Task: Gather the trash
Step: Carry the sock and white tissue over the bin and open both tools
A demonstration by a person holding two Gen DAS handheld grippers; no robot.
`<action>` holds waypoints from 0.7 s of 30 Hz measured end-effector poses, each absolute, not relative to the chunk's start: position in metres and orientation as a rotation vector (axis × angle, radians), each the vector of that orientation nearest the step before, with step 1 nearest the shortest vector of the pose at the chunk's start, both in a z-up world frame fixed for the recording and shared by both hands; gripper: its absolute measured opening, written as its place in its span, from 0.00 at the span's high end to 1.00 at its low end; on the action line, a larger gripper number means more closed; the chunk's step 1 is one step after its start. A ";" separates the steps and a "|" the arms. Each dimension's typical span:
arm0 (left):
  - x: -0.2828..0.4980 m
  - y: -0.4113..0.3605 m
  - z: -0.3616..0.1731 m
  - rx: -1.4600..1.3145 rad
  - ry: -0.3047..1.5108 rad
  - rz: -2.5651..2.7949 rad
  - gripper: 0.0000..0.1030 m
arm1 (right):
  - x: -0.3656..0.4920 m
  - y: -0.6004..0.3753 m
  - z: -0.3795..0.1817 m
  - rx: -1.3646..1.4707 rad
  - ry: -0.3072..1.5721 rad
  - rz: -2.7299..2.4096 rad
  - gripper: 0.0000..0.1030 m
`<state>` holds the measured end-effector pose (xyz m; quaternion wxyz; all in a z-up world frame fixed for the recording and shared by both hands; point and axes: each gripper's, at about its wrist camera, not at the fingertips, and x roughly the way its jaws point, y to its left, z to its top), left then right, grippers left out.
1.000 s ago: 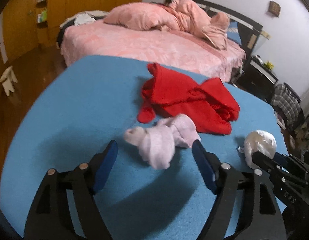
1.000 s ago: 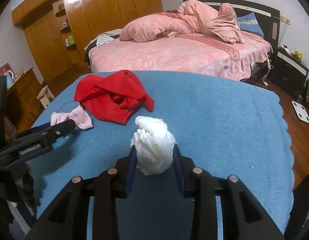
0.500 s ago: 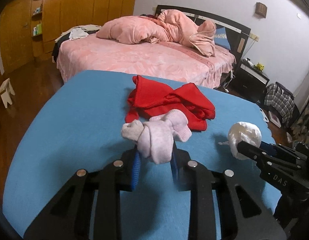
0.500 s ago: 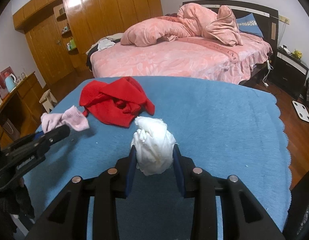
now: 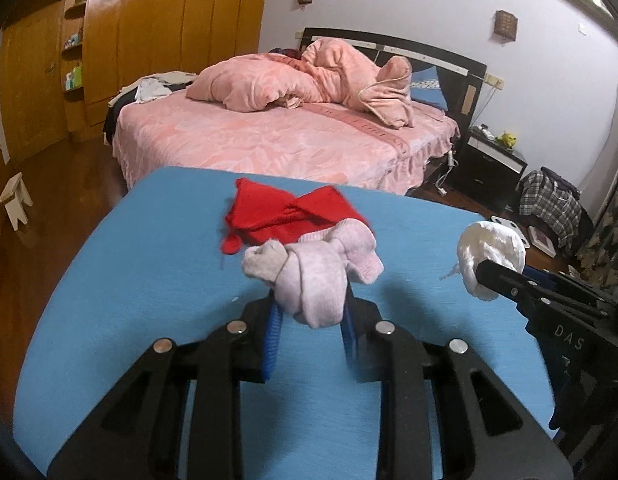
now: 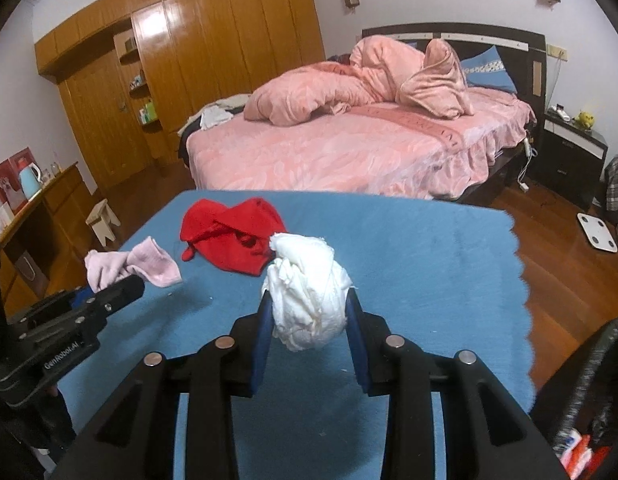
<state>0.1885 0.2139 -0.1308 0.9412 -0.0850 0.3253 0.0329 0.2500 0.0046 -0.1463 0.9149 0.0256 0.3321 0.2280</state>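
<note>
My left gripper (image 5: 311, 306) is shut on a knotted pale pink sock (image 5: 315, 270) and holds it above the blue table cover (image 5: 149, 264). My right gripper (image 6: 309, 314) is shut on a crumpled white paper wad (image 6: 307, 294), also lifted off the table. Each gripper shows in the other's view: the right one with the white wad (image 5: 491, 254) at the right, the left one with the pink sock (image 6: 129, 266) at the left. A red garment (image 5: 287, 210) lies on the table beyond both; it also shows in the right wrist view (image 6: 233, 238).
A pink bed (image 6: 349, 148) with a bundled duvet stands behind the table. A wooden wardrobe (image 6: 189, 72) lines the back left wall. A dark-rimmed bin holding wrappers (image 6: 581, 432) sits at the lower right. A small stool (image 5: 15, 200) stands on the wooden floor at the left.
My left gripper closed on the pink sock and lifted it off the table. My right gripper kept hold of the white wad and rose a little too.
</note>
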 end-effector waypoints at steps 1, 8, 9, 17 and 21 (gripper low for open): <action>0.187 0.210 -0.128 -0.172 0.659 0.063 0.76 | 0.247 0.001 -0.144 0.055 0.678 0.467 0.67; 0.178 0.176 -0.109 -0.168 0.633 0.024 0.76 | 0.225 -0.032 -0.121 0.071 0.628 0.443 0.67; 0.176 0.172 -0.108 -0.170 0.629 0.019 0.76 | 0.222 -0.036 -0.118 0.073 0.623 0.439 0.67; 0.161 0.130 -0.087 -0.156 0.596 -0.038 0.76 | 0.198 -0.080 -0.098 0.090 0.580 0.400 0.67; 0.152 0.106 -0.078 -0.137 0.583 -0.074 0.76 | 0.184 -0.101 -0.091 0.097 0.561 0.380 0.67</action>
